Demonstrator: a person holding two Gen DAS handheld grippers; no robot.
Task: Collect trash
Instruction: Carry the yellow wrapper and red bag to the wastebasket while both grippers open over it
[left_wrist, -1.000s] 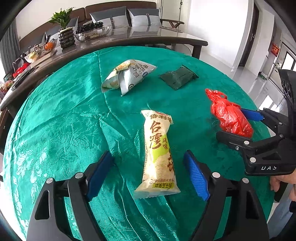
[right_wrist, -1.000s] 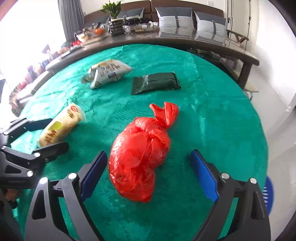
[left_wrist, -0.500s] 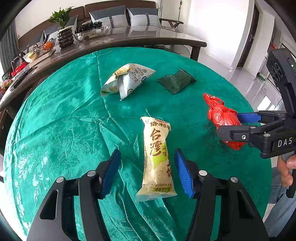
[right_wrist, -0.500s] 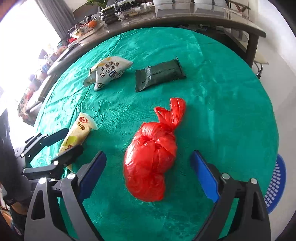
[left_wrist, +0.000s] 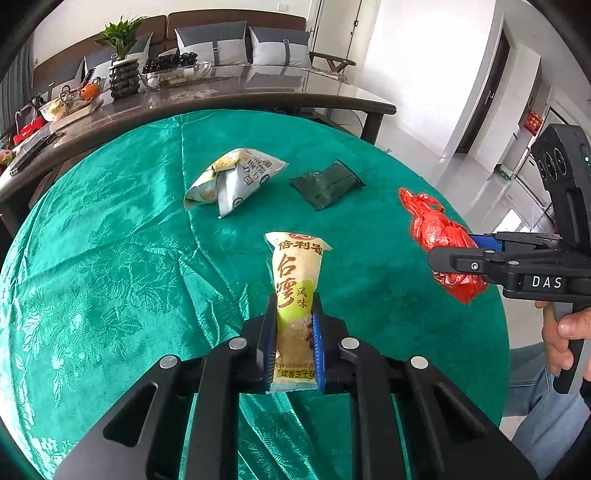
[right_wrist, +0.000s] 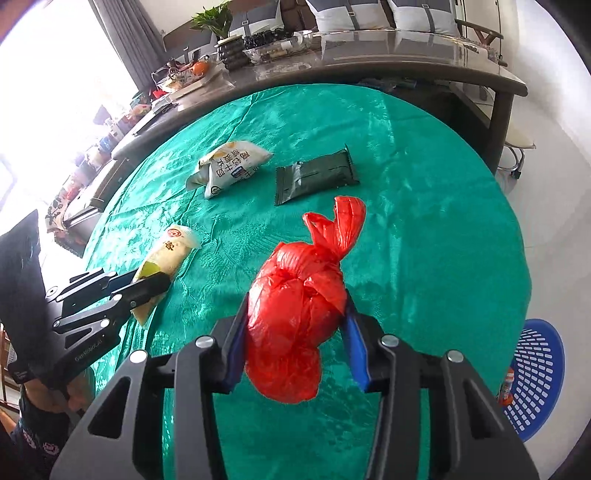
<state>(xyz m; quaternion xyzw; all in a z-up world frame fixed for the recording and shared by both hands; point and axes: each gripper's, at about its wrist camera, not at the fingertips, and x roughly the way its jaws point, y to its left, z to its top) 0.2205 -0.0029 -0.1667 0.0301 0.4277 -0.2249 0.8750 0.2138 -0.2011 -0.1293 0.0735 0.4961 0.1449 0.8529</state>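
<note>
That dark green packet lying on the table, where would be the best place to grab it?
Probably across its short width, near the middle. The dark green packet lies flat on the green tablecloth, long and thin, with nothing touching it. Coming down from above, fingers astride its two long edges, looks easiest; its crimped ends seem flimsier.
</note>
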